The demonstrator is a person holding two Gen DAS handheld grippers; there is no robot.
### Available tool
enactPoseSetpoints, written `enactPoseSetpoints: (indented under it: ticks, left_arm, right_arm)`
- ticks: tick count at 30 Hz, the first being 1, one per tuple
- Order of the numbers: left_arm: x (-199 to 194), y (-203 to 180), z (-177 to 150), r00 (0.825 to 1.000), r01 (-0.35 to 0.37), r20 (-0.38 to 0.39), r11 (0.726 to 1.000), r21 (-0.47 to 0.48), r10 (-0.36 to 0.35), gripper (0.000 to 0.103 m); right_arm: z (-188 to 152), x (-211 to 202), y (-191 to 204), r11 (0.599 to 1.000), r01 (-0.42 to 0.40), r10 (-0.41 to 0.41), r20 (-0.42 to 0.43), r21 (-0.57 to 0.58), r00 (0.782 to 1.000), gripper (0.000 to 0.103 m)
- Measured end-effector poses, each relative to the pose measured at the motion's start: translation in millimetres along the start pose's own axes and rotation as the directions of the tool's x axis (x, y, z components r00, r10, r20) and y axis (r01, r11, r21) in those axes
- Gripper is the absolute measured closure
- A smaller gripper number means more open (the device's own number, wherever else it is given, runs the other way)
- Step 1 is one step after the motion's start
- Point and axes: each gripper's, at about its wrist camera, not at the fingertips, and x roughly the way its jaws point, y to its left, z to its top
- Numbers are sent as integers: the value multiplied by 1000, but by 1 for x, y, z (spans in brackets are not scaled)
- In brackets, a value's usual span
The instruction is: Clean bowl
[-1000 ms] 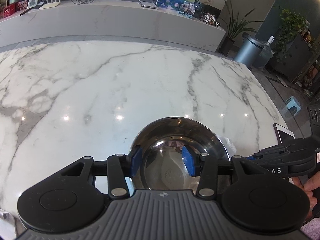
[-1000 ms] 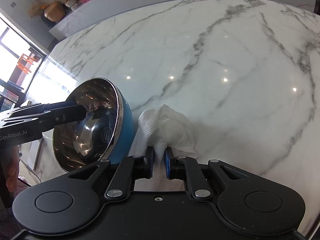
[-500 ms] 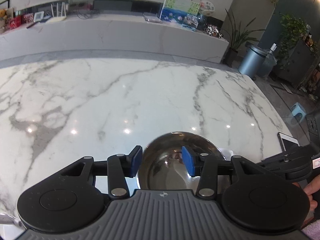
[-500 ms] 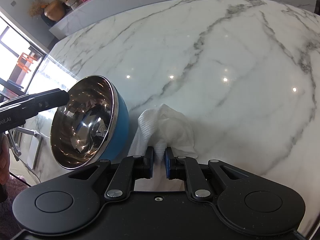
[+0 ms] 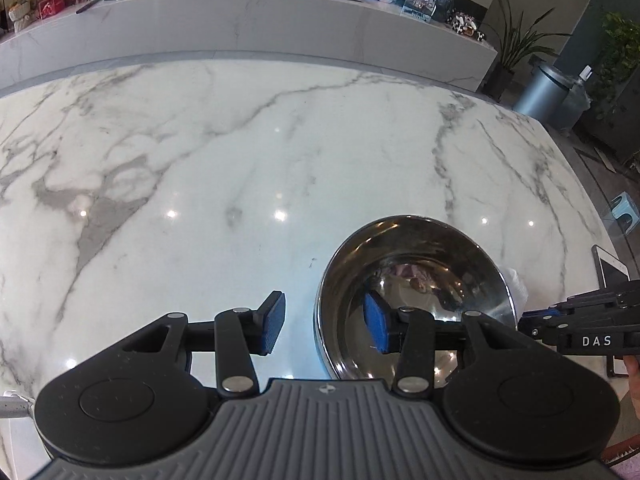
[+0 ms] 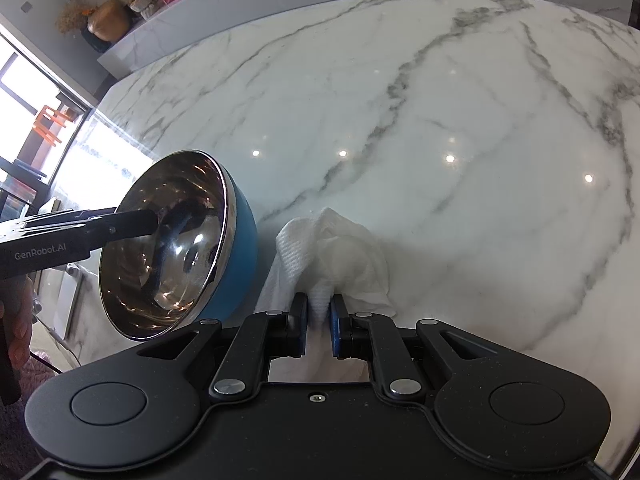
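Left gripper (image 5: 326, 326) closing astride the blue steel-lined bowl's (image 6: 240, 240) rim; right gripper (image 6: 319, 322), clenching the white paper towel (image 6: 340, 256), sits just right of it.

A round steel bowl with a blue outer wall (image 6: 176, 240) sits on the white marble table, near its front edge, beside a crumpled white paper towel (image 6: 340, 256).

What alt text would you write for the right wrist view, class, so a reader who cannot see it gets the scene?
The right gripper pinches a crumpled white paper towel on a white marble table. To its left a steel bowl with a blue outside sits tilted, the left gripper's finger reaching inside it.
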Motion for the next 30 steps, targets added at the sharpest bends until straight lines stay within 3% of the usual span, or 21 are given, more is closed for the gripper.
enactPoseSetpoints:
  ticks: [7,9,13,18,21,23,25,30]
  left_arm:
    - [6,1,-3,999,5,-35,1000,2,-5,88]
    - [8,1,-3,999,9,-45,1000,1,-9,92]
    - [9,1,-4,999,13,-48,1000,2,-12,92]
    - [10,3,-4,999,21,-44,1000,-1,-21,92]
    - [10,4,-4,999,30,-42,1000,0,-30,92]
    - [10,4,-4,999,33,-42,999,3,-33,93]
    - [10,4,-3,999,33,-40,999,6,-32,93]
    - [12,1,-2,998,47,-34,999,23,-46,93]
  right_arm:
    - [-1,-4,3,1000,11,-10,12,-10,1000,91]
    - [-1,-6,5,999,24,-24,19,-25,1000,86]
    - [-1,-10,15,993,80,-77,36,-86,996,71]
    - [-2,-4,19,988,98,-96,19,-119,995,71]
    - [-5,4,20,986,106,-106,6,-127,994,72]
    - [-8,7,20,986,106,-107,2,-130,994,83]
    - [-9,8,20,986,103,-104,3,-128,995,88]
    - [-6,6,17,990,82,-82,2,-115,997,92]
